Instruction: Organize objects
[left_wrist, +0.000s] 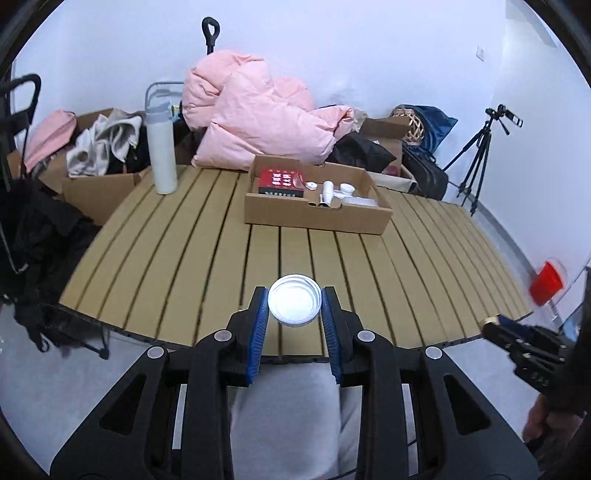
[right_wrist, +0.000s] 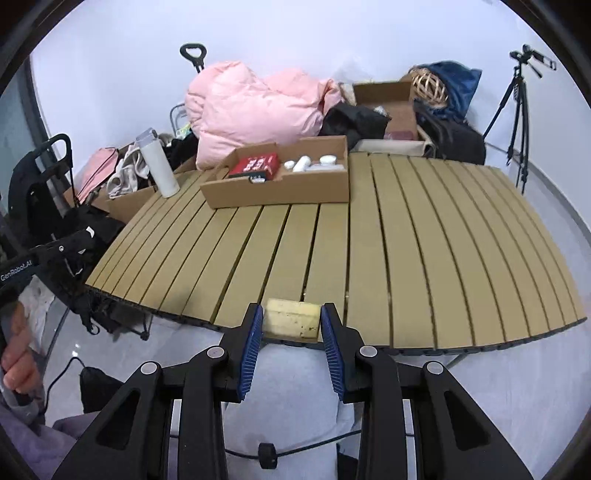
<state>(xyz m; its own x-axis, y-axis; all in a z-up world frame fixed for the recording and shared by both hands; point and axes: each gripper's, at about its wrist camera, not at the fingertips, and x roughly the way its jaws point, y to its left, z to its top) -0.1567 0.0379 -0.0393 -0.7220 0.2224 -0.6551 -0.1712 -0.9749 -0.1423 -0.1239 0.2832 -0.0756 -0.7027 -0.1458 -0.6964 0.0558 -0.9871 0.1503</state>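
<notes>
Slats of tan wood make up the desk, the biggest thing before us, with a heap of pink bedding piled behind its far edge. Next in size, the cardboard box sits near the middle of the far edge, already holding a red packet and some small white items. A tall white bottle stands upright at the far left corner.

Smaller still are the two pieces we carry. Our left gripper has its jaws closed on a round white lid, which we hold over the near edge, gripped across its width at the rim. It looks light, stiff and smooth, so we judge it could slip or pivot if we squeeze off centre; opposite rim points seem the sound hold. Our right gripper has its jaws clamped on a yellowish sponge block, also at the near edge, taken by its two short ends. It appears soft and very light, so it will likely give under the pads rather than slide, and we see little risk in dropping it.

We reckon both pieces belong in the box, and its white-item end looks the fuller of the two.
</notes>
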